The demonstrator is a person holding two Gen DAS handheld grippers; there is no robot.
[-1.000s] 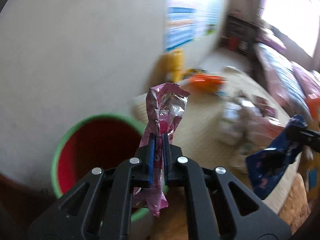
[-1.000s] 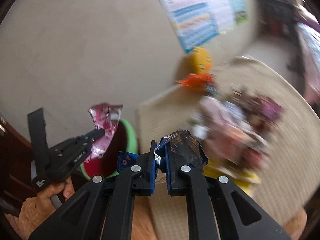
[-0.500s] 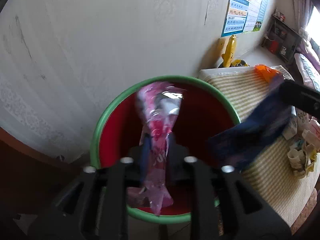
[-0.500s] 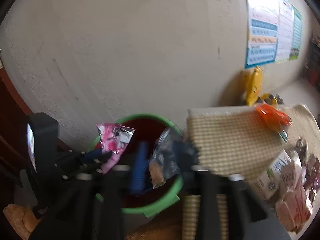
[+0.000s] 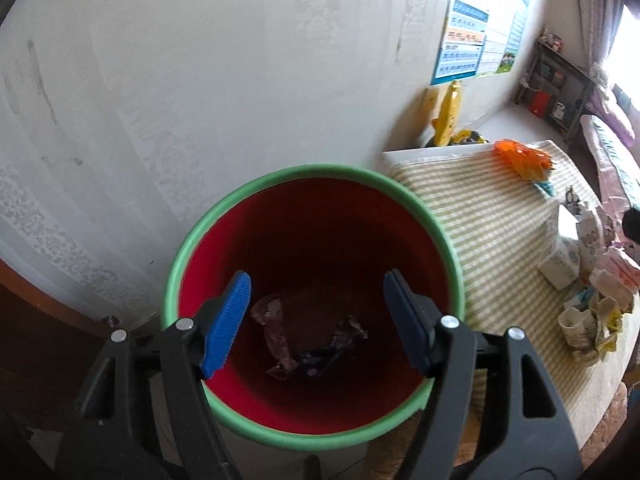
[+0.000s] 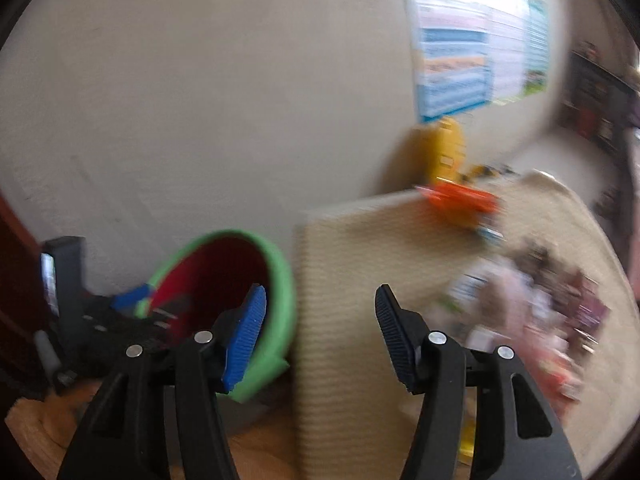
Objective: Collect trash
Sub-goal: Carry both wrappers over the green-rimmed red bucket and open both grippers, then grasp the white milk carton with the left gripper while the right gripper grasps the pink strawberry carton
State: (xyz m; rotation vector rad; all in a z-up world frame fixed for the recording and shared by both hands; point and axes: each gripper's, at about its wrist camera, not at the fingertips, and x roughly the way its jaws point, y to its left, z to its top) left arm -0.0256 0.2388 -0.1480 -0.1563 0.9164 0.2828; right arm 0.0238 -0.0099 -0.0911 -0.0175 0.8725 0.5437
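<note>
A red bin with a green rim stands by the wall. My left gripper hangs right over its mouth, jaws opening, with nothing between them. At the bin's bottom lie a pink wrapper and a dark blue wrapper. The right wrist view is blurred. My right gripper is over the edge of the striped mat, to the right of the bin; its jaws are opening and hold nothing. The left gripper shows over the bin at the left.
A striped mat lies right of the bin. On it are an orange wrapper and a pile of cartons and wrappers. A yellow toy leans on the wall under a poster.
Both grippers opened and let go of their wrappers, which now lie in the bin. The left one came over the bin's mouth. The right one has swung away to the right.
</note>
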